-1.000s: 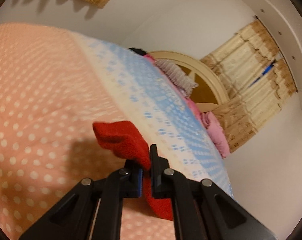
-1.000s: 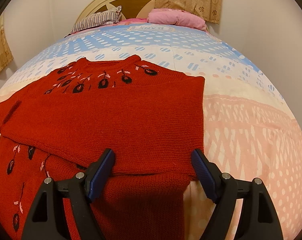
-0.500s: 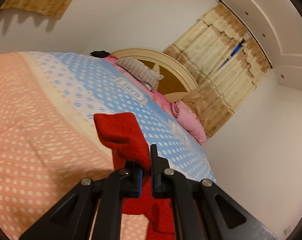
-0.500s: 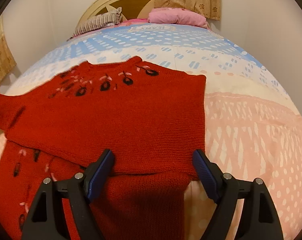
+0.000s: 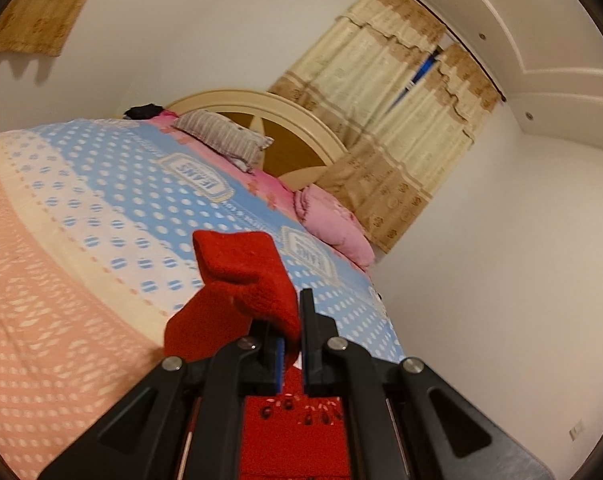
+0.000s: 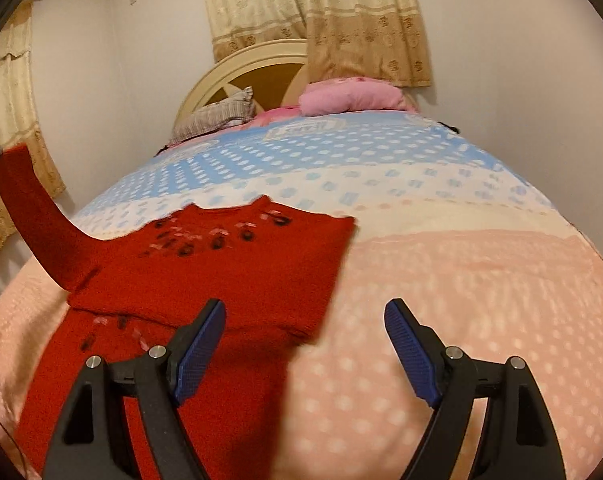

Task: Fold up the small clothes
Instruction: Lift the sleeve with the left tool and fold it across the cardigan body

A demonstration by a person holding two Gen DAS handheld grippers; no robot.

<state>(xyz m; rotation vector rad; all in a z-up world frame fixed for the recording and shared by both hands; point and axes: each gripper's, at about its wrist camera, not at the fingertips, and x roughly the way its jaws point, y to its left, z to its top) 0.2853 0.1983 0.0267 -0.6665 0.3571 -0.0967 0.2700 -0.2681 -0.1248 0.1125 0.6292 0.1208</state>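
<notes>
A red knit sweater (image 6: 229, 264) with dark embroidered flowers lies on the bedspread (image 6: 441, 288), its right side folded over the body. One red sleeve (image 6: 33, 216) rises off the bed at the far left of the right wrist view. In the left wrist view my left gripper (image 5: 291, 344) is shut on that sleeve's cuff (image 5: 245, 276), held above the bed, and the sweater's body (image 5: 293, 428) shows below the jaws. My right gripper (image 6: 305, 344) stands open above the sweater's right edge, with nothing between its blue pads (image 6: 199, 348).
The bed fills both views, with a striped pillow (image 6: 217, 114) and a pink pillow (image 6: 349, 98) at a cream headboard (image 6: 253, 68). Curtains (image 6: 321, 12) hang behind it. A white wall (image 5: 501, 280) runs close along the bed's far side.
My left gripper has lifted the sleeve off the bed and carried it over the sweater's body. My right gripper has backed up and to the right, so the sweater sits further left in its view.
</notes>
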